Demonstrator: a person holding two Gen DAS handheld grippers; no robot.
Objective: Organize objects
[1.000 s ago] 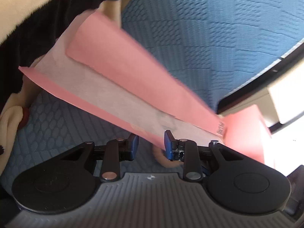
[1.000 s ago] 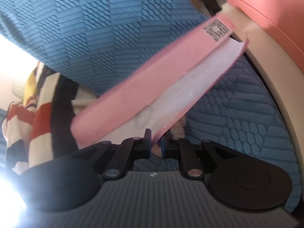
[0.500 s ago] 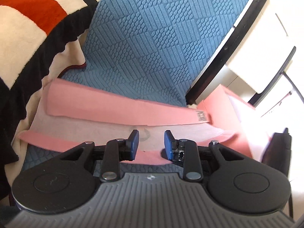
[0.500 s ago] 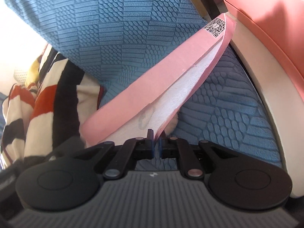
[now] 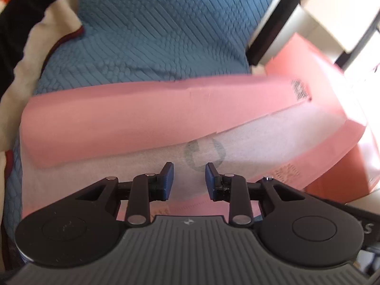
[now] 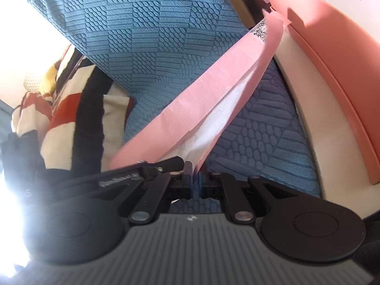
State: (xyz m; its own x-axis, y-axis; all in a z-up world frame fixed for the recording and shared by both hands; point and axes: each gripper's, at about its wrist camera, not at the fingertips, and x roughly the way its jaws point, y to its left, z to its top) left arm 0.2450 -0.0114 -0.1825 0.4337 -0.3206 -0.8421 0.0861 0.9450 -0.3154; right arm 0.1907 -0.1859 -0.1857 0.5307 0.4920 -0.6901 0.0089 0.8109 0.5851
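A long pink paper package (image 5: pixel 142 114) with a white sheet (image 5: pixel 261 137) showing inside it stretches across the left wrist view, above the blue cushion. My left gripper (image 5: pixel 189 177) hovers over the white sheet, open, with nothing pressed between its blue pads. In the right wrist view the same package (image 6: pixel 209 90) runs up to the right, a barcode label at its far end. My right gripper (image 6: pixel 195 182) is shut on the package's near edge. A black part of the left gripper (image 6: pixel 142 171) reaches in just left of that grip.
A blue textured cushion (image 6: pixel 154 35) fills the background. A cream, red and black striped blanket (image 6: pixel 66 118) lies at the left. A salmon-pink box (image 6: pixel 332 47) on a cream surface stands at the right. White furniture with a black edge (image 5: pixel 273 23) is at the back right.
The package has swung from a steep slant to nearly level across the left view. My left gripper rolled and moved in over the white sheet. The right jaws closed tighter on the edge.
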